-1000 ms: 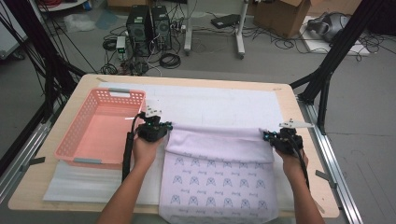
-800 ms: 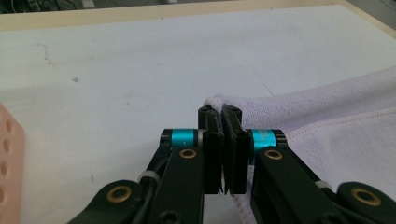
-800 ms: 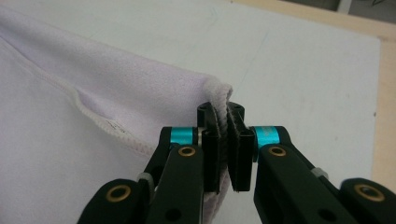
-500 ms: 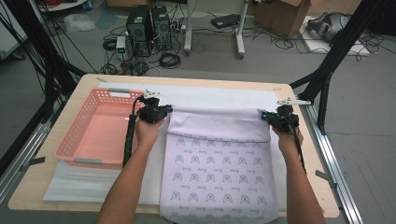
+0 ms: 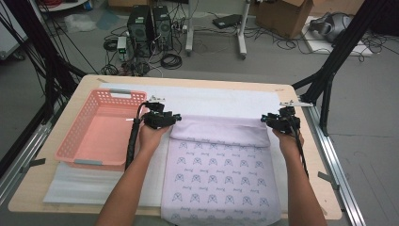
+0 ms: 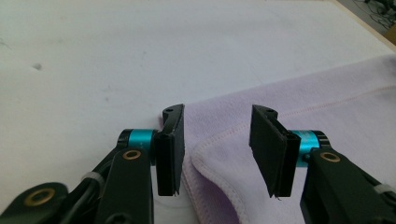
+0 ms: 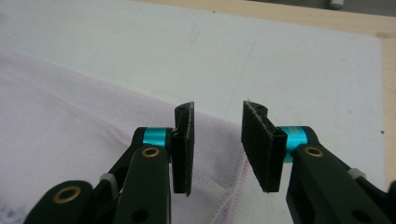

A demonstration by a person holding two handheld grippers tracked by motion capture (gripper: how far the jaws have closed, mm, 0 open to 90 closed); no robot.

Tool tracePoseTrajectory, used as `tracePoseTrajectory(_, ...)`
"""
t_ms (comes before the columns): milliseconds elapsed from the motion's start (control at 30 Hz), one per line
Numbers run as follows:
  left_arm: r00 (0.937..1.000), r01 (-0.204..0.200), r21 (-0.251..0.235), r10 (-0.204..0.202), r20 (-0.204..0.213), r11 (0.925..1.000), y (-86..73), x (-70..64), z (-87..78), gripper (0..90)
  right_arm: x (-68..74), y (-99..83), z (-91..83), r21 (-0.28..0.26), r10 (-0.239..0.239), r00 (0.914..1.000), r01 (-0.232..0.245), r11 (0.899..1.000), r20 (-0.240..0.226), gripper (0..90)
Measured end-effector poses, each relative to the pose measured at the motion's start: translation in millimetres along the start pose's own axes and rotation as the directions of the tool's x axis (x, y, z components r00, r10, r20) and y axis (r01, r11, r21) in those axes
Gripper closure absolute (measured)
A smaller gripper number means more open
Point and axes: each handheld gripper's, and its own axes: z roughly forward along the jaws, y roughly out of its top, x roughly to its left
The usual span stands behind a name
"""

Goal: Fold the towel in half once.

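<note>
1. The lilac patterned towel lies lower centre of the high view, its top edge folded over.
2. Our left gripper and right gripper hover wide open, holding nothing.
3. We should lift straight off the fold.

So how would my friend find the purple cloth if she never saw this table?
Look at the wooden table, then the white sheet spread over it. The cloth lies right of the pink basket, between the left gripper and right gripper. It alone is pale purple with small printed shapes, its far edge folded back.
</note>
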Motion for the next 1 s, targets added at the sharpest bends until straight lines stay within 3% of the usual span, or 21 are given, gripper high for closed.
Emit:
tracePoseTrajectory(67,1.0,0.006,0.032,-0.006,0.002,0.9995,-3.7,-0.6,3.2,54.6,2.0,-2.5,0.7,0.023,-0.009,1.0,0.009,1.0,-0.004,63.7)
tracePoseTrajectory(167,0.9996,-0.03,0.068,0.03,0.003,0.9972,-8.3,-4.0,7.4,55.5,3.7,-10.7,4.3,0.068,-0.029,0.9995,0.028,0.997,0.013,63.9)
tracePoseTrajectory(267,0.9982,-0.059,0.052,0.059,-0.005,0.9969,-13.2,-7.7,7.0,70.3,4.0,-17.6,8.0,0.104,-0.038,0.9989,0.035,0.994,0.028,70.8)
tracePoseTrajectory(300,0.9962,-0.086,0.063,0.087,-0.01,0.9943,-15.8,-9.8,7.6,79.1,5.1,-18.0,8.3,0.11,-0.049,0.9987,0.047,0.993,0.015,79.5)
tracePoseTrajectory(333,0.993,-0.116,0.069,0.117,-0.013,0.9909,-18.3,-11.4,7.7,88.1,7.7,-17.6,8.4,0.112,-0.069,0.9975,0.067,0.991,0.013,80.8)
tracePoseTrajectory(367,0.9931,-0.115,0.066,0.116,-0.017,0.9912,-20.2,-12.7,7.5,89.4,9.7,-16.9,8.7,0.115,-0.08,0.9968,0.078,0.99,0.009,86.8)
tracePoseTrajectory(433,0.9931,-0.113,0.074,0.115,-0.024,0.9908,-21.1,-13.2,5.6,89.6,12.2,-16.5,8.3,0.117,-0.102,0.9947,0.101,0.988,0.003,89.2)
tracePoseTrajectory(600,0.9945,-0.103,0.037,0.103,-0.017,0.994,-22.3,-14.2,-1.6,89.6,10.3,-16.3,2.1,0.11,-0.079,0.9967,0.077,0.991,0.017,87.6)
tracePoseTrajectory(633,0.9959,-0.089,0.027,0.089,-0.016,0.9957,-22.2,-14.3,-2.6,89.5,9.6,-15.8,0.1,0.1,-0.071,0.9971,0.068,0.993,0.029,71.3)
tracePoseTrajectory(667,0.9965,-0.082,0.024,0.082,-0.016,0.9964,-22.1,-14.2,-3.0,89.5,7.9,-15.6,-1.1,0.089,-0.036,0.9986,0.033,0.995,0.038,63.3)
tracePoseTrajectory(733,0.9968,-0.074,0.025,0.075,-0.026,0.9969,-22.4,-13.6,-3.0,87.1,6.7,-17.2,-0.4,0.122,-0.019,0.9991,0.014,0.992,0.039,62.8)
tracePoseTrajectory(800,0.996,-0.082,0.034,0.083,-0.032,0.9961,-25.3,-14.3,-1.0,88.4,7.6,-19.7,2.2,0.164,-0.038,0.9984,0.031,0.986,0.043,68.1)
tracePoseTrajectory(867,0.9957,-0.085,0.047,0.087,-0.032,0.9952,-28.0,-14.7,-0.5,89.5,11.1,-21.9,0.9,0.156,-0.061,0.9976,0.055,0.986,0.033,85.0)
tracePoseTrajectory(900,0.9957,-0.086,0.041,0.088,-0.031,0.9954,-29.6,-15.0,-0.6,89.6,12.3,-23.4,-1.1,0.139,-0.08,0.9963,0.074,0.987,0.033,87.0)
tracePoseTrajectory(1000,0.995,-0.092,0.037,0.094,-0.035,0.995,-30.0,-15.1,-3.9,89.8,9.7,-27.8,-5.0,0.136,-0.063,0.9977,0.059,0.989,0.024,87.8)
